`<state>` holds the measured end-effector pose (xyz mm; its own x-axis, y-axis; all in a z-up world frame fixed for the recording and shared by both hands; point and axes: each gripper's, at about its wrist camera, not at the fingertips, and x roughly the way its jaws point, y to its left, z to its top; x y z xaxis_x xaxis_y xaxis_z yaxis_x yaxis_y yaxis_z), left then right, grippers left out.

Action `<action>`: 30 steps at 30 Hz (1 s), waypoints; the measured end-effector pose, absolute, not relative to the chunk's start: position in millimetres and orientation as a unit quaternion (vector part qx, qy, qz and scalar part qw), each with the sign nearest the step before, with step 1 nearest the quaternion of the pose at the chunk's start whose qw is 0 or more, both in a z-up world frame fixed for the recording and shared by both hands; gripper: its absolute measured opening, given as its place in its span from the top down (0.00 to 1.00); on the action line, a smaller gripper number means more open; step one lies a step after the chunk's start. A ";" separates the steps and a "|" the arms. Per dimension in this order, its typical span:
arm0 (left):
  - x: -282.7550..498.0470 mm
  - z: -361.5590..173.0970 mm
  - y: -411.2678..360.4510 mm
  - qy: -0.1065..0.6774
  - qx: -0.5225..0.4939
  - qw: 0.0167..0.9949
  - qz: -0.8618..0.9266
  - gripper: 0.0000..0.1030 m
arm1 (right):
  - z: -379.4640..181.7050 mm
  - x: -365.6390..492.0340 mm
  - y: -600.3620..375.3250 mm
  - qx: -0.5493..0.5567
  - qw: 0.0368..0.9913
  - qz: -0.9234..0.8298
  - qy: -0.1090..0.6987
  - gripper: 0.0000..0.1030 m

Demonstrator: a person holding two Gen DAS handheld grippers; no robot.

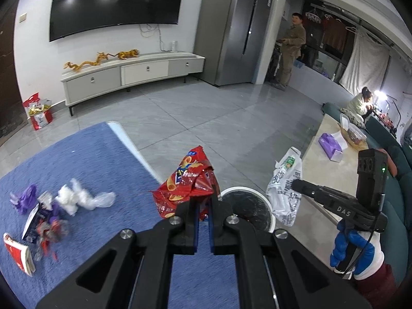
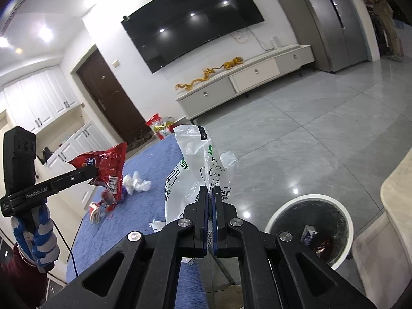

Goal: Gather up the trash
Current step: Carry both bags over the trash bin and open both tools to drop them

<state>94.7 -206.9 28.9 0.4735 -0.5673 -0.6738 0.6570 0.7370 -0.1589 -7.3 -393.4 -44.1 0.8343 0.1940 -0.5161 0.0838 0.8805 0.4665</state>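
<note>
My left gripper [image 1: 204, 200] is shut on a crumpled red snack bag [image 1: 185, 182], held up at the edge of the blue-covered table [image 1: 103, 159]; the bag also shows in the right wrist view [image 2: 106, 167]. My right gripper [image 2: 211, 193] is shut on a clear white printed plastic bag [image 2: 195, 164], which also shows in the left wrist view [image 1: 284, 188]. A white-rimmed bin [image 2: 309, 229] with a black liner stands on the floor to the right, with some trash inside; its rim also shows behind the left fingers [image 1: 247, 206].
On the blue cloth lie a white crumpled plastic wad [image 1: 79, 197], purple wrappers [image 1: 24, 197], a red-white carton [image 1: 18, 253] and mixed wrappers [image 1: 47, 224]. A beige table [image 1: 332, 164] with a purple tissue pack stands right. TV cabinet and fridge stand far back.
</note>
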 end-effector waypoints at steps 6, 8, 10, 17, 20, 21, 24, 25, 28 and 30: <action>95.7 20.2 -245.0 0.379 0.072 0.842 -0.376 0.95 | -58.9 -12.2 -419.8 0.260 0.922 0.007 0.288 0.98; 97.6 14.8 -255.0 0.384 0.075 0.838 -0.381 0.95 | -64.3 -12.6 -428.2 0.265 0.920 -0.001 0.290 0.98; 99.3 9.2 -268.5 0.391 0.078 0.832 -0.386 0.95 | -68.9 -12.7 -435.5 0.267 0.918 -0.008 0.293 0.98; 108.9 -18.1 -321.5 0.421 0.095 0.811 -0.395 0.95 | -94.0 -6.2 -461.2 0.278 0.909 -0.038 0.309 0.98; 114.0 -35.7 -346.3 0.436 0.102 0.801 -0.397 0.95 | -107.6 1.3 -471.5 0.279 0.904 -0.054 0.319 0.97; 116.0 -43.3 -354.8 0.443 0.105 0.796 -0.398 0.95 | -113.0 2.9 -474.1 0.279 0.903 -0.058 0.323 0.97; 120.0 -65.2 -378.8 0.458 0.121 0.786 -0.398 0.95 | -133.5 12.6 -484.4 0.277 0.896 -0.075 0.339 0.97; 122.0 -73.0 -387.1 0.464 0.126 0.782 -0.398 0.95 | -140.4 15.3 -488.3 0.277 0.893 -0.080 0.345 0.97; 127.9 -94.4 -407.9 0.478 0.136 0.772 -0.397 0.95 | -162.4 23.8 -497.7 0.276 0.884 -0.097 0.364 0.97; 130.6 -107.2 -420.2 0.487 0.140 0.767 -0.394 0.95 | -177.6 29.6 -502.9 0.273 0.878 -0.110 0.377 0.96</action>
<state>130.6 -420.2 -107.2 0.2145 -0.4670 -0.8578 0.7406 0.6503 -0.1688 29.6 -502.9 -177.6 0.6907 0.0128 -0.7231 0.4001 0.8261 0.3968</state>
